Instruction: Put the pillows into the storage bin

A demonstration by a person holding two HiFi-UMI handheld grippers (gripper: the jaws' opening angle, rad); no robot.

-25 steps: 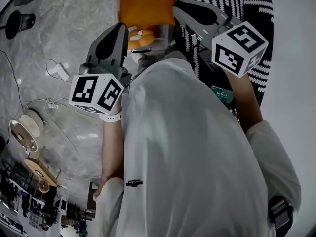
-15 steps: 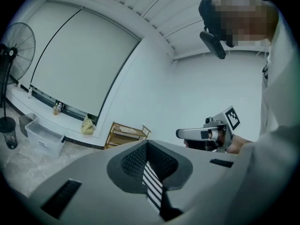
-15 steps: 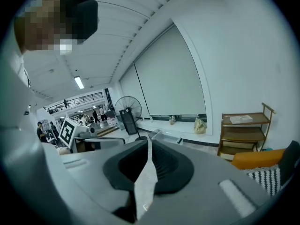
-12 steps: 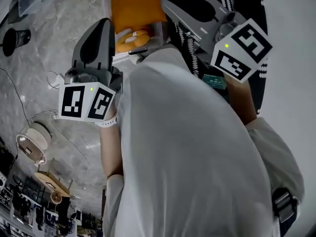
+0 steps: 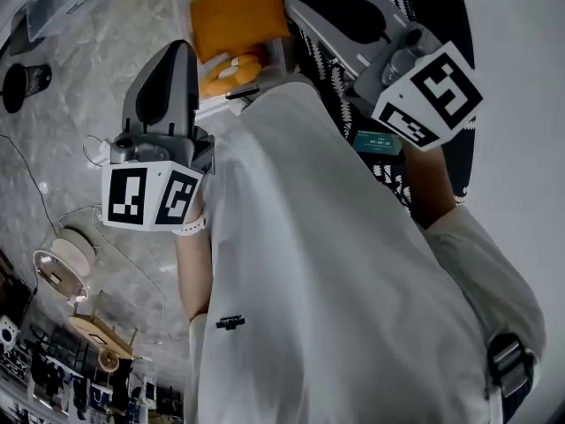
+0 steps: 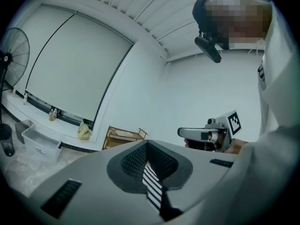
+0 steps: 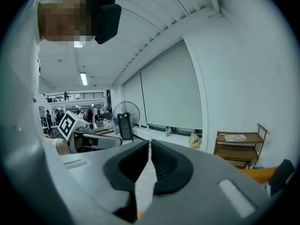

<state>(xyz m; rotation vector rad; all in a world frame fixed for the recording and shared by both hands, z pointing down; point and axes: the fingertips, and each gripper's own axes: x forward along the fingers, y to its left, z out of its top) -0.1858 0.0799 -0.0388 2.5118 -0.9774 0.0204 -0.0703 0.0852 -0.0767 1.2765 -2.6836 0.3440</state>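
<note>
The black-and-white striped fabric pillow (image 5: pixel 322 64) hangs in front of the person's chest, up off the floor, just to the right of the bin in the head view and partly covered by the right arm; a narrow tongue of its striped cloth (image 6: pixel 152 191) is pinched between the jaws of the left tool (image 6: pixel 146 146), which are clamped tight on it. The right tool (image 7: pixel 150 146) has its jaws drawn all but together; only a thin pale sliver shows between the pads, and I cannot make out whether pillow cloth is caught there; it lies right over the pillow's far side in the head view, so I judge it is meant to carry that edge. Taking two edges apart makes sense for something this limp; it keeps the pillow spread rather than folding on itself; both tools look out across the room rather than down, which suits carrying it high enough to clear the bin's wall.

The clear plastic storage bin (image 5: pixel 221 102) stands on the grey marble-patterned floor (image 5: pixel 88 78) ahead of the person, open at the top; a plain orange pillow (image 5: pixel 238 11) lies in it, with something soft and yellow (image 5: pixel 225 71) under its near edge that I cannot identify. So one pillow looks stowed and the striped one is mid-carry; the next move, I'd say, is to bring it over the opening and lower it onto the orange one before letting go; the risk is a corner draping over the rim.
</note>
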